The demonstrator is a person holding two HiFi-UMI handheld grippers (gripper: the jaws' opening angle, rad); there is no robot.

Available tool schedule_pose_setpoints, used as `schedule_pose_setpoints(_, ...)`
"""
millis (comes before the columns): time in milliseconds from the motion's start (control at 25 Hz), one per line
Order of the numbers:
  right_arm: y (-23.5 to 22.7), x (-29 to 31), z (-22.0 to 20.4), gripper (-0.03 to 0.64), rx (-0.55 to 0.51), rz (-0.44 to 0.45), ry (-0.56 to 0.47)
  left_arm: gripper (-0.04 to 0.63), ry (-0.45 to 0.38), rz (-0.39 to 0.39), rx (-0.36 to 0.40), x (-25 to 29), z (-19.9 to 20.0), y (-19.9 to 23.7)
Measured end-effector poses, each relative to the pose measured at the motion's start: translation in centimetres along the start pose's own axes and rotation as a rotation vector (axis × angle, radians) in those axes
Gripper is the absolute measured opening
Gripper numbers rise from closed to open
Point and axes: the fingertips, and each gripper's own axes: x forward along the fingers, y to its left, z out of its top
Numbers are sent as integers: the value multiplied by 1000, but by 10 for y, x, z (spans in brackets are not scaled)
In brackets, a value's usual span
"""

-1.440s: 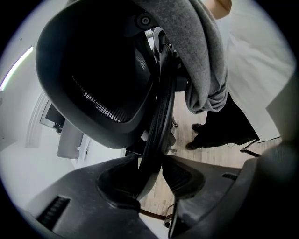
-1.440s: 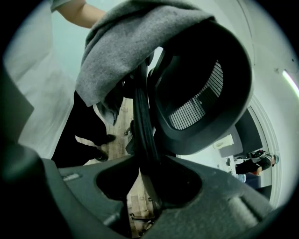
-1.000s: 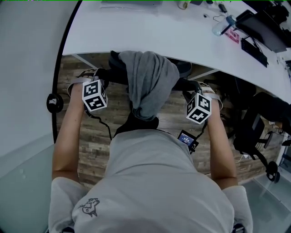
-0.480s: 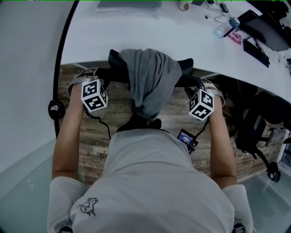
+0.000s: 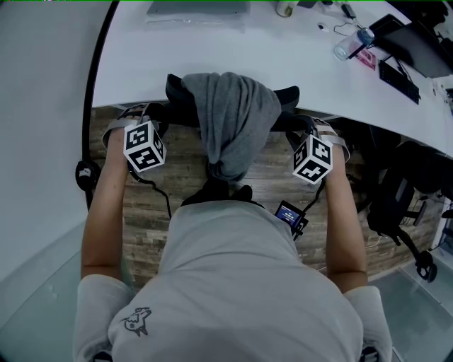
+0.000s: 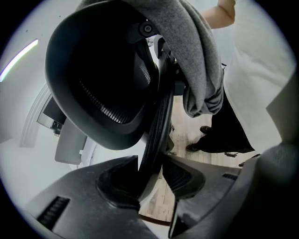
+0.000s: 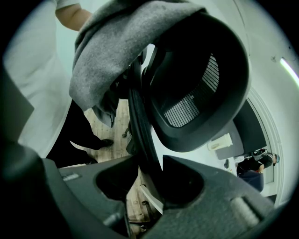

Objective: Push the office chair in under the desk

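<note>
Chair (image 5: pixel 178 95) slid further under desk (image 5: pixel 212 42), clamped by left gripper (image 6: pixel 152 172), right gripper (image 7: pixel 149 175).

A grey garment (image 5: pixel 233 120) hangs in folds over the back of the office chair (image 5: pixel 287 99). At the far right of the white tabletop (image 5: pixel 177 56) lie a clear bottle (image 5: pixel 348 44), a pink item (image 5: pixel 364 56) just beside it and a black keyboard (image 5: pixel 396 79); a roll of tape (image 5: pixel 285 8) sits at the far edge. The floor (image 5: pixel 152 205) is grey-brown wood plank. A second black chair (image 5: pixel 396 205) stands at the right. A small device with a lit blue screen (image 5: pixel 291 215) hangs on a cable beside the person's pale T-shirt (image 5: pixel 233 283)
</note>
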Motion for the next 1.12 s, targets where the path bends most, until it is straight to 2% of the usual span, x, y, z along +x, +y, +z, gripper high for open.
schedule_pose_setpoints(480,-1,1,-1,159,-29,-11,-10,164,-10,21,9,0,1,0)
schedule_pose_setpoints(800,2,-17,11,190,30,-75,-92,181,-13,145,-9,-16,-1,0)
schedule_pose_setpoints(1000,7,-48,27,190,142,-76,-210,181,-139,224,-108,-56,19,1)
schedule_pose_setpoints(1120,9,-70,35,189,230,-89,-283,182,-262,245,-201,-83,40,-3)
